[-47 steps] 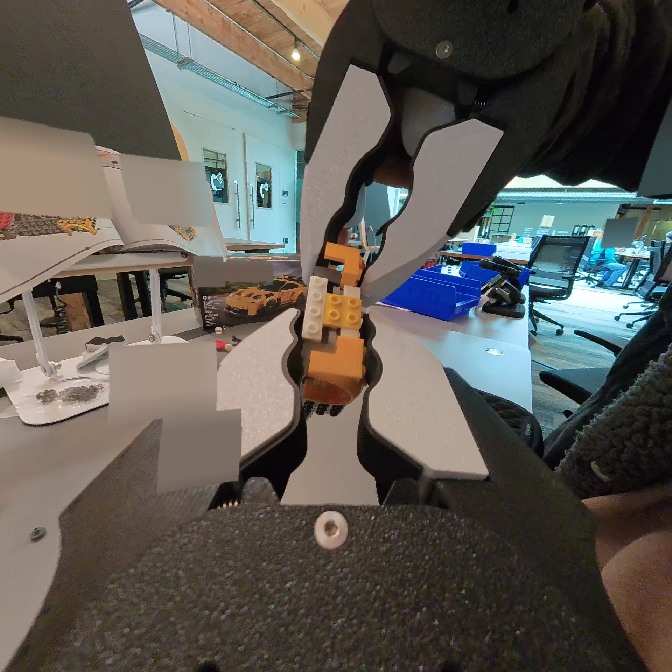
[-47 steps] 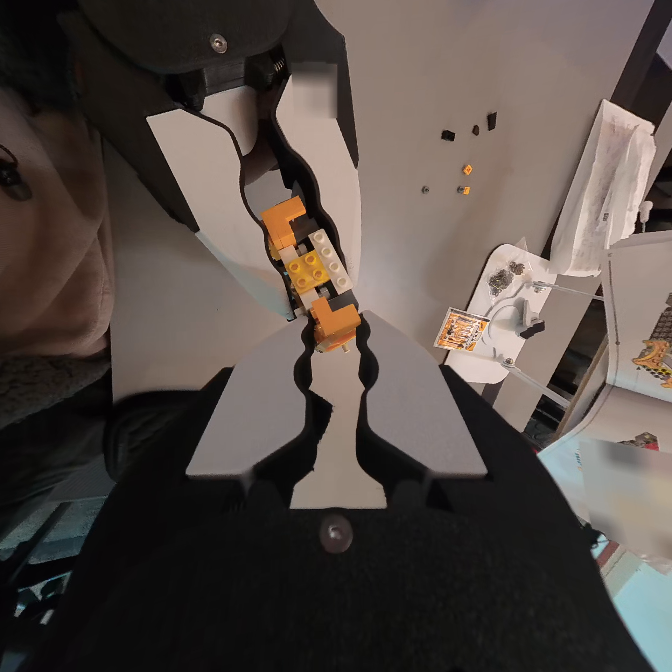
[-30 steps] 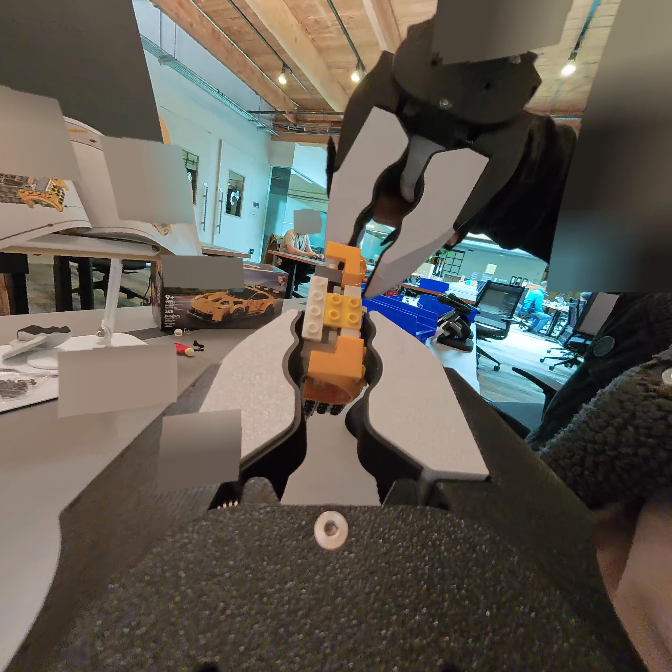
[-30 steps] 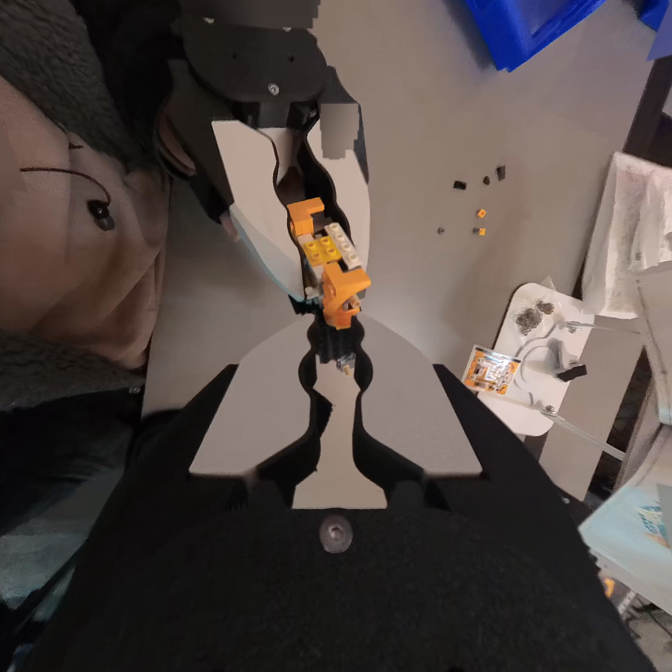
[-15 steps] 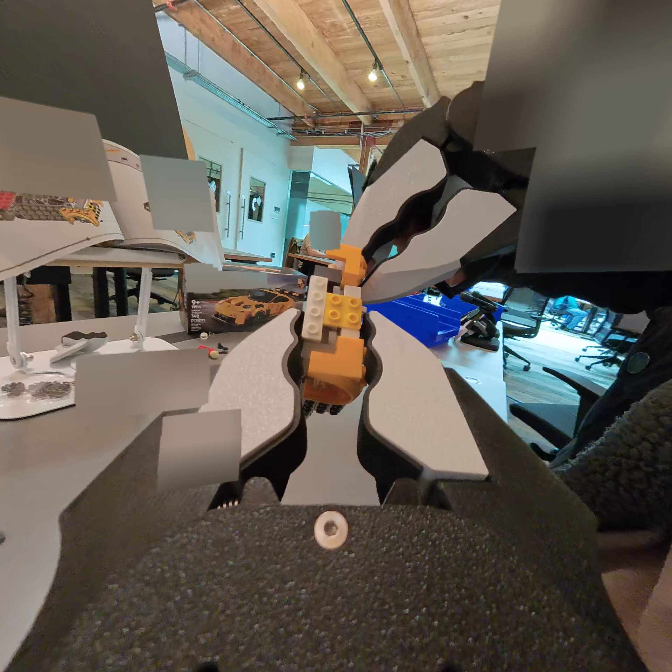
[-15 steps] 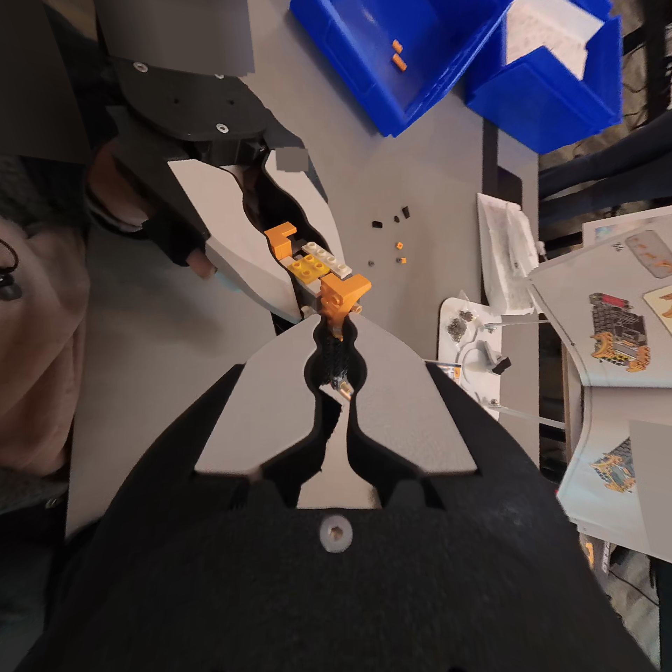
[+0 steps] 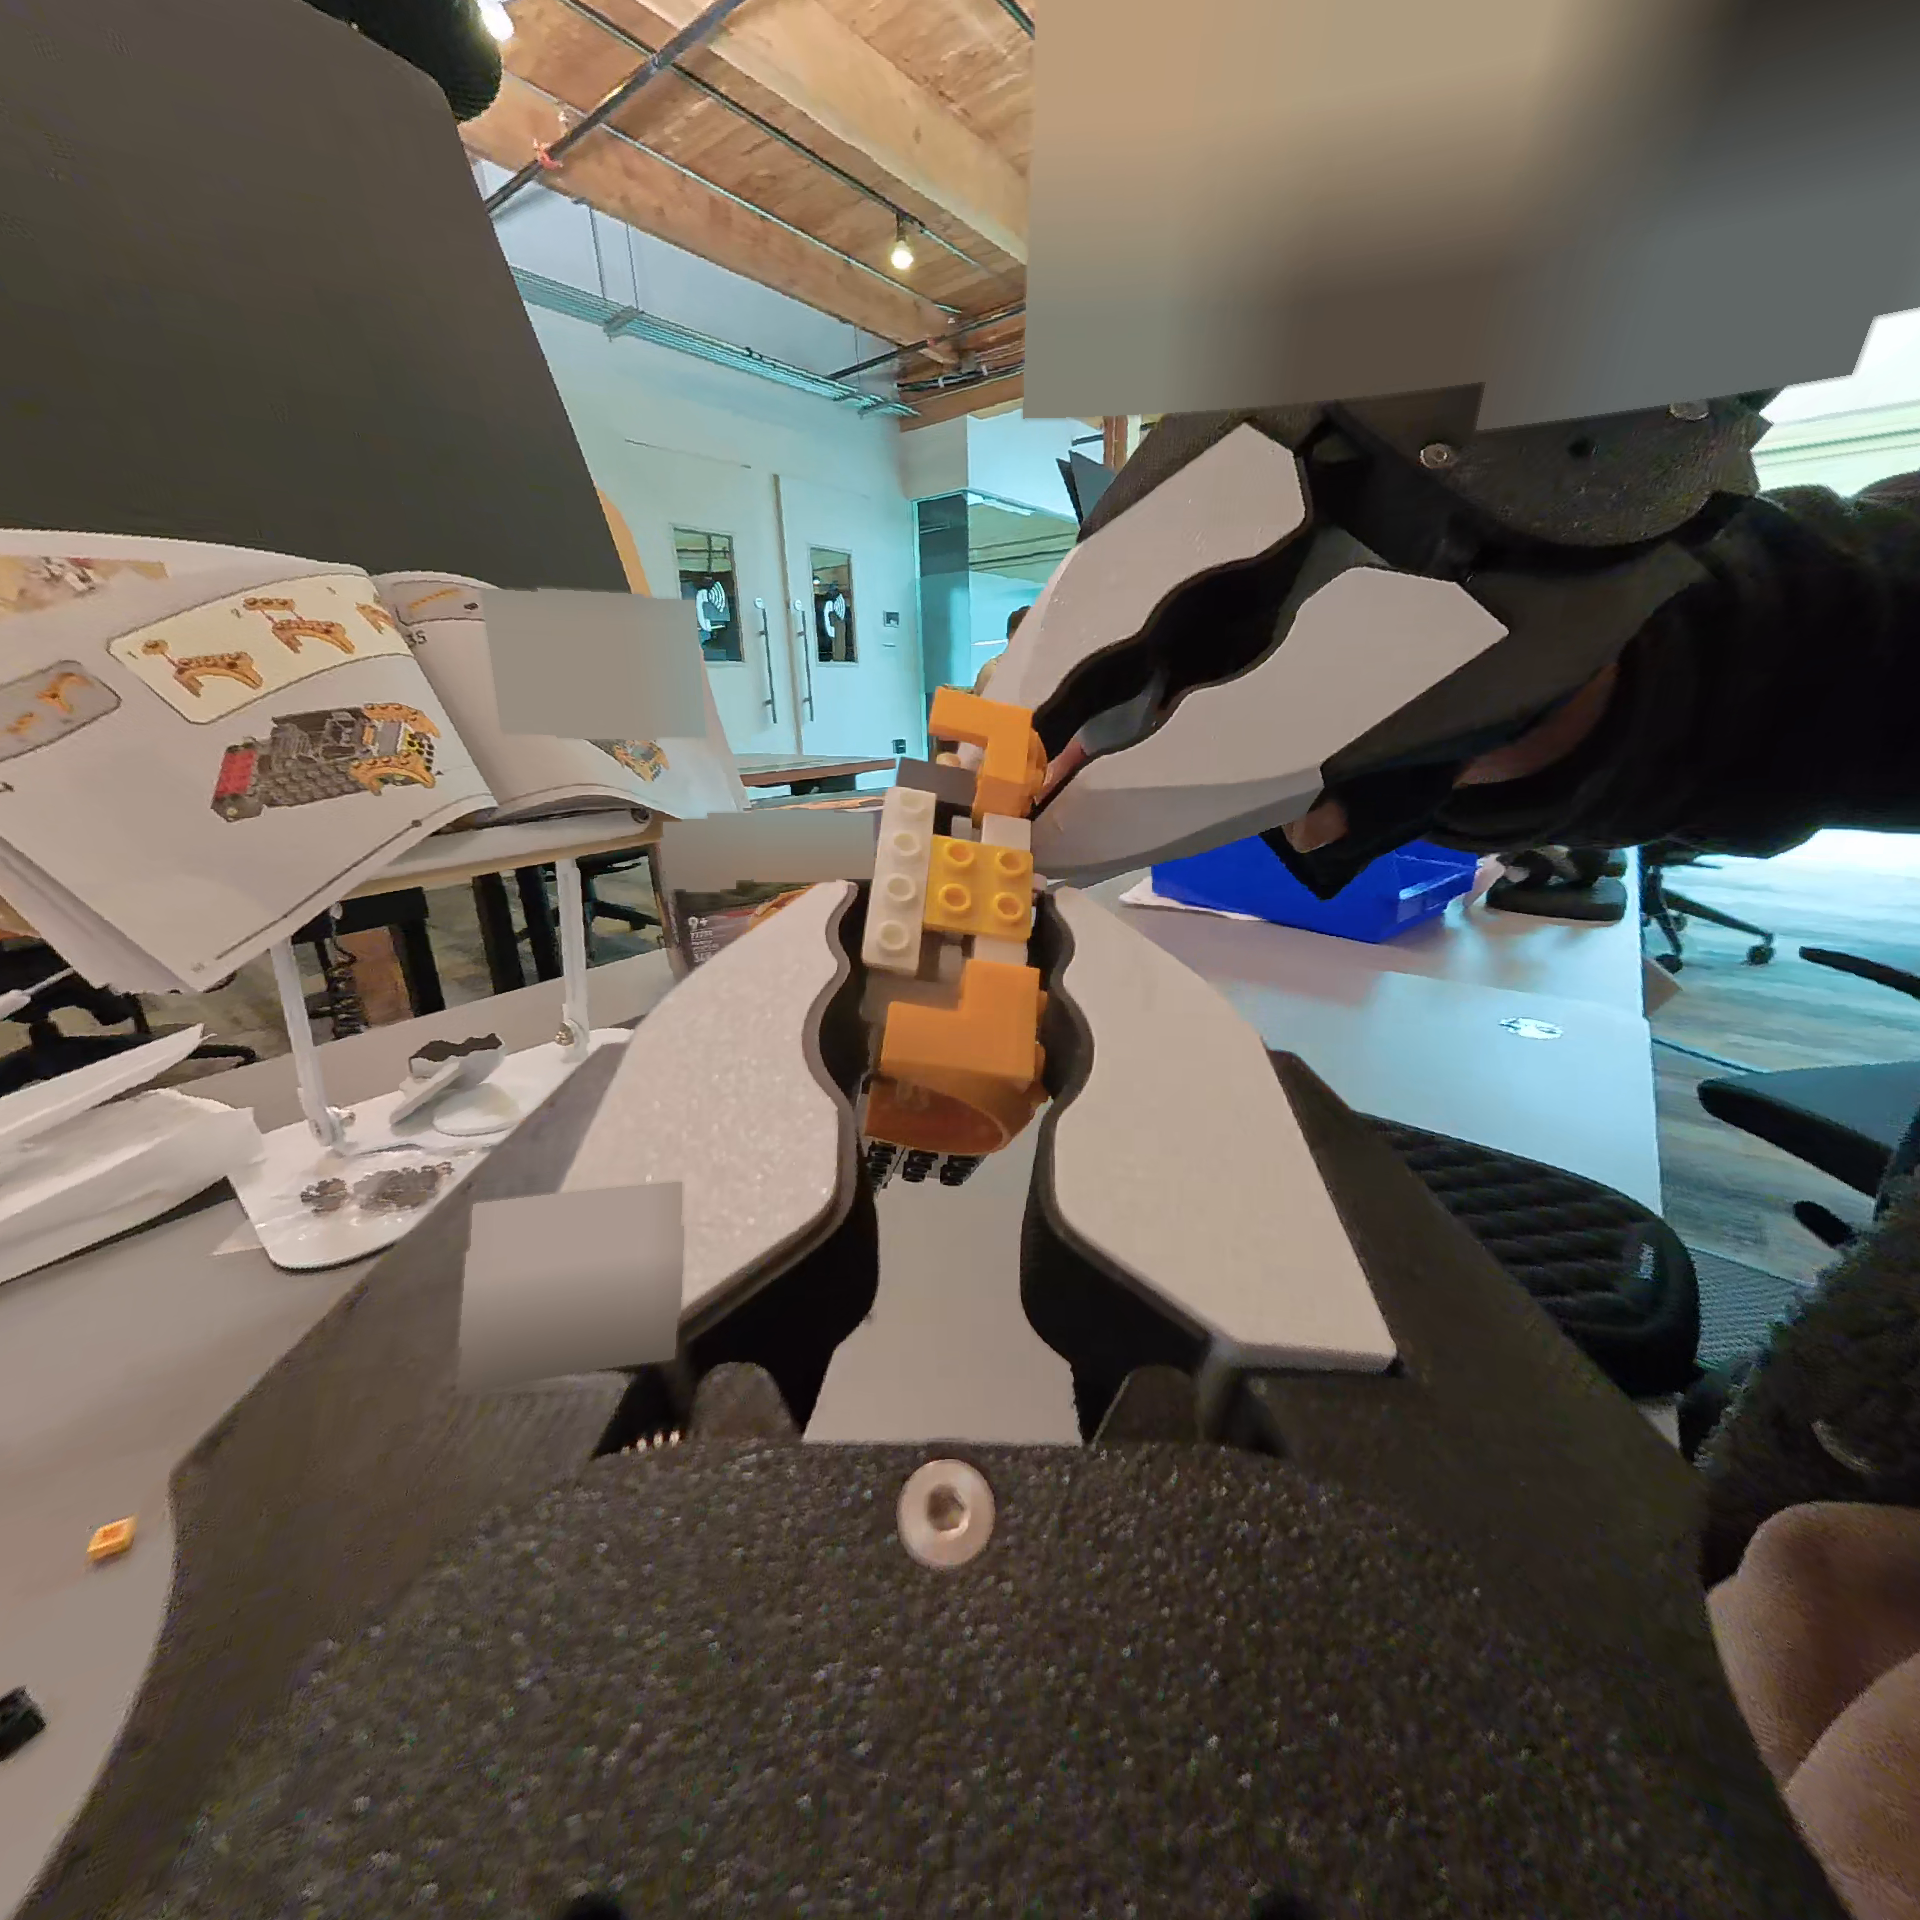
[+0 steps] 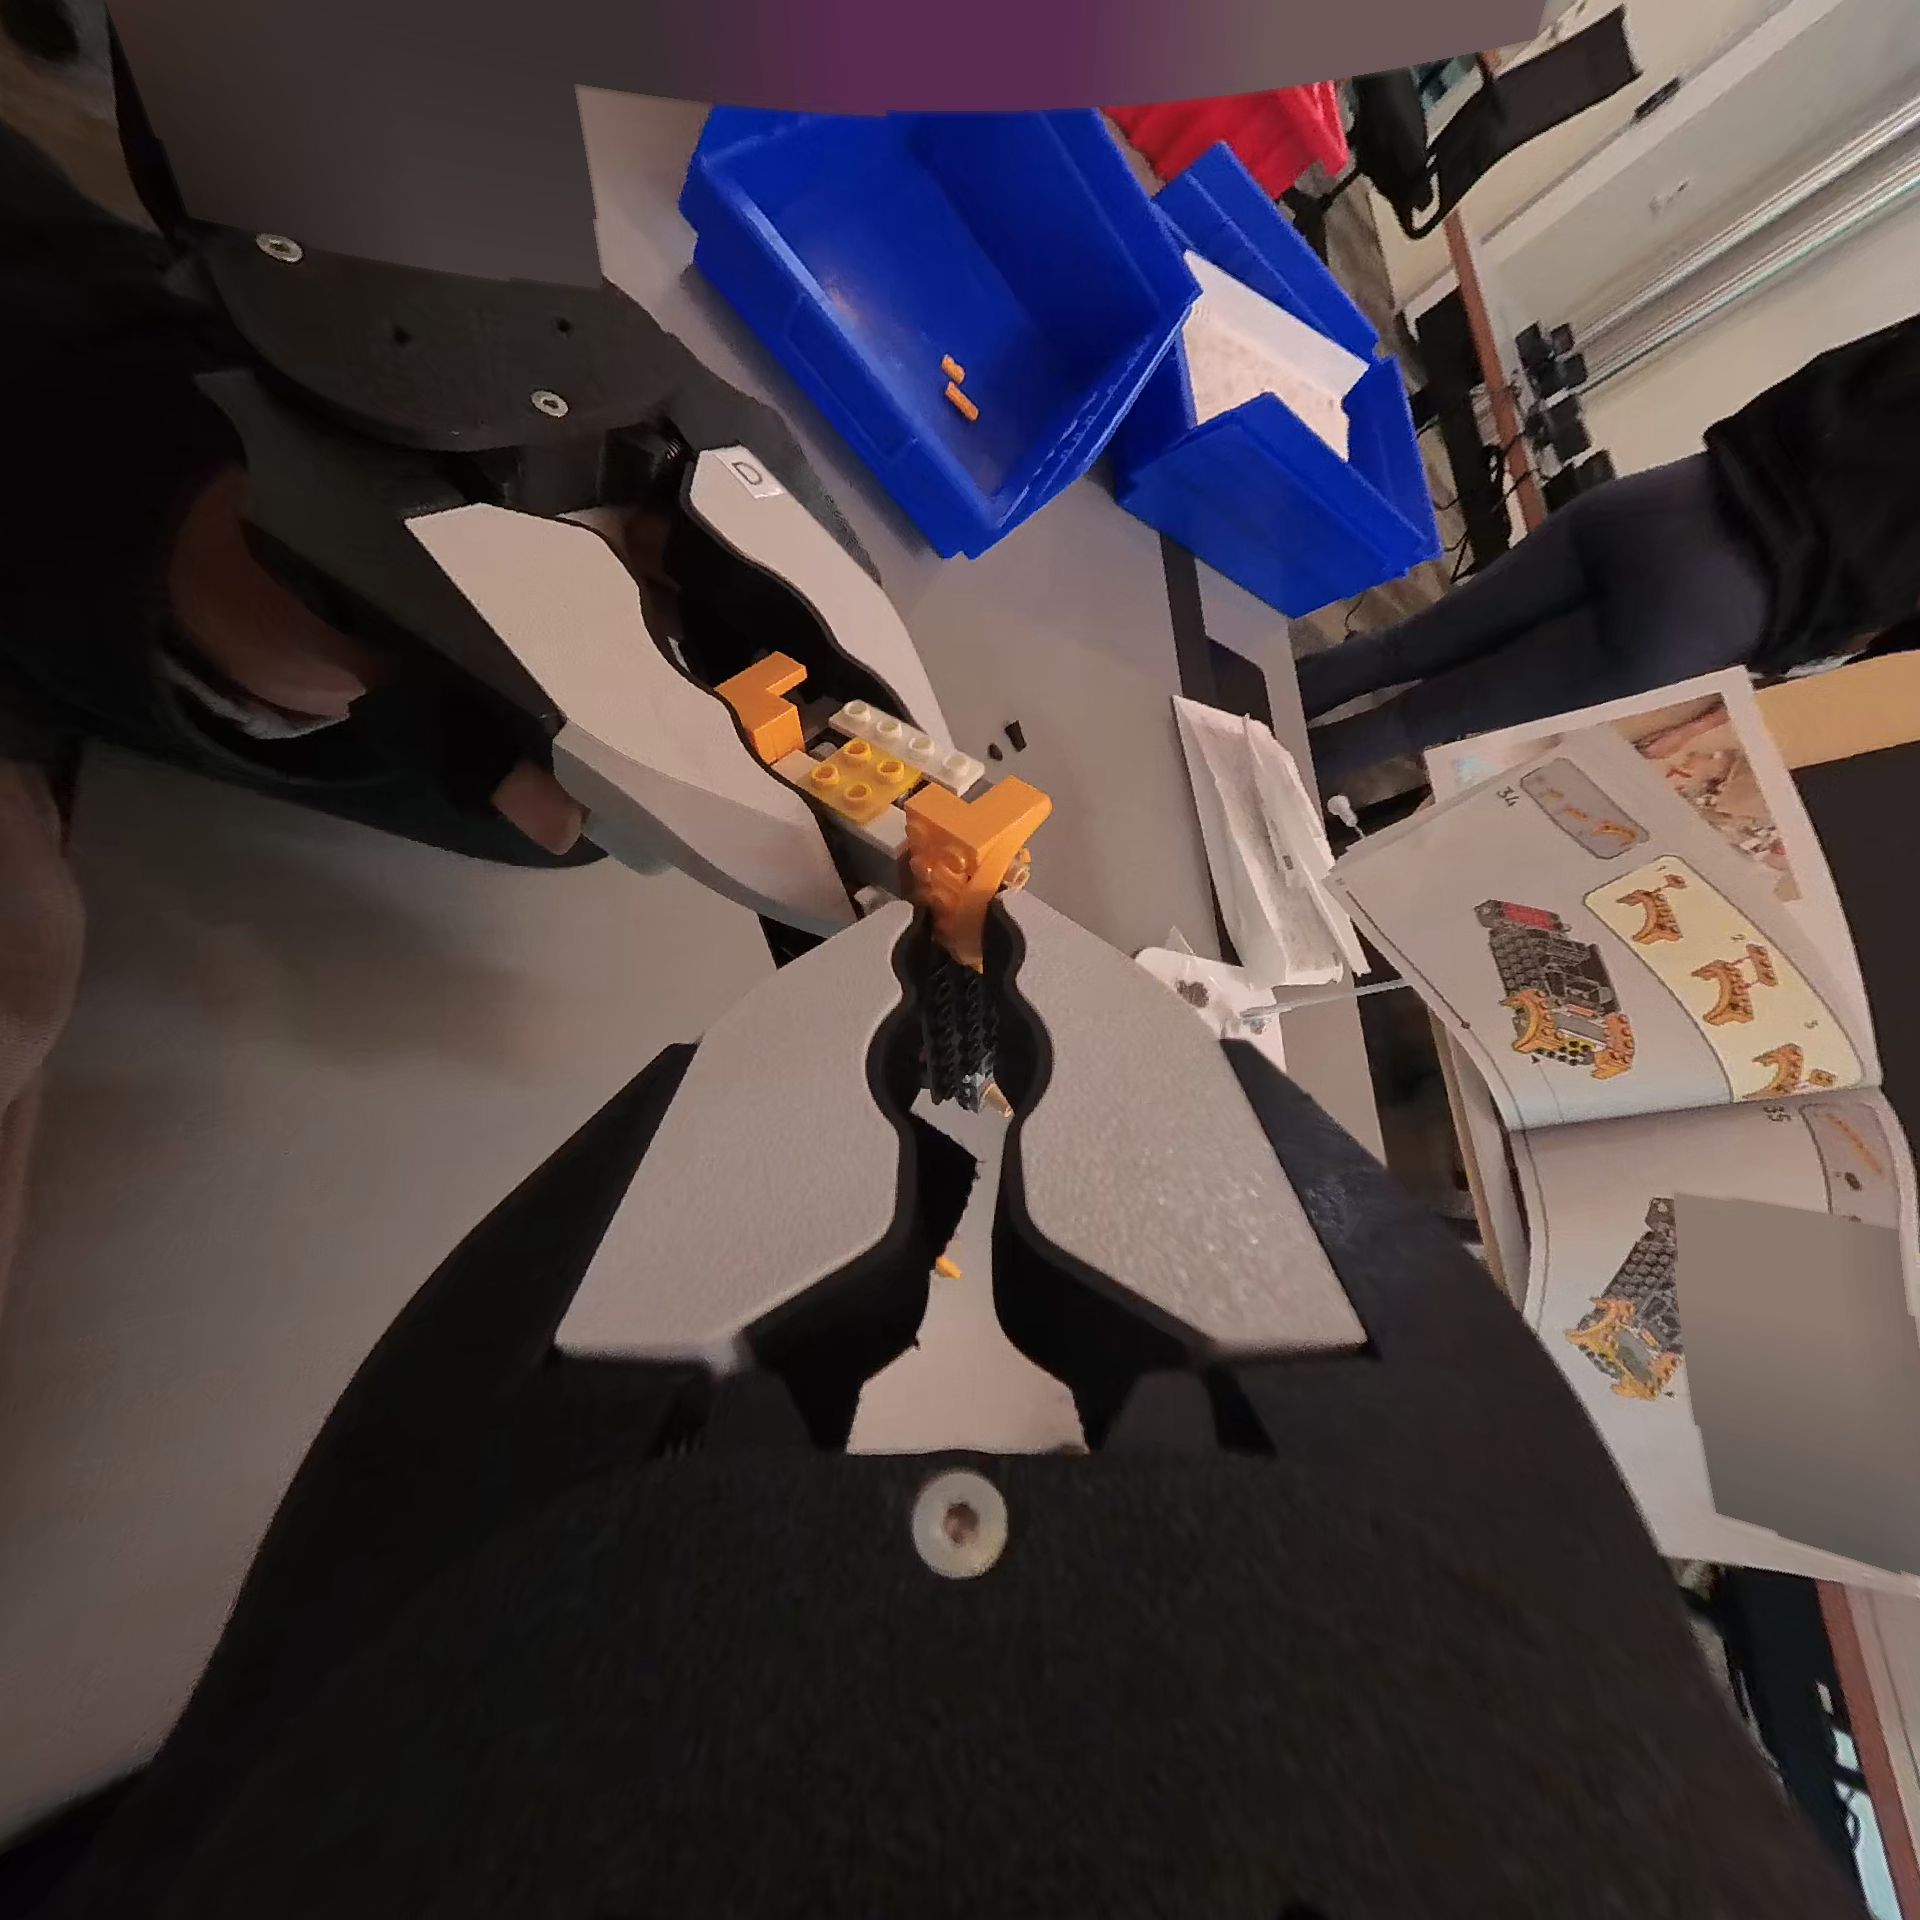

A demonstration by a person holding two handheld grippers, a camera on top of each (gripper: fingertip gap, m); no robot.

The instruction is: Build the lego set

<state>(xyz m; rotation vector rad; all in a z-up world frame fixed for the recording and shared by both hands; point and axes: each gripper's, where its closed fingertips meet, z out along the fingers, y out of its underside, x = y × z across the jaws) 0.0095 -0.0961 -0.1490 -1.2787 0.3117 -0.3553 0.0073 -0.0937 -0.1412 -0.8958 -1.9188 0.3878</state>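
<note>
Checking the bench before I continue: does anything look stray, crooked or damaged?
Only small strays: one loose orange square piece lies alone on the grey table, and tiny black bits sit scattered near the blue plastic bins. Nothing looks damaged.

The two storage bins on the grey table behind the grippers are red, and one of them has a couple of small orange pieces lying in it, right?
Not quite: the right wrist view shows the bins are blue, not red. The rest holds: two bins on the grey table, small orange pieces in one.

Small printed numbers stand on the open booklet (image 8: 1621,935) pages, print on the box (image 7: 717,923) front, one letter on a sticker (image 8: 746,476) on the left gripper (image 8: 894,831)
</note>
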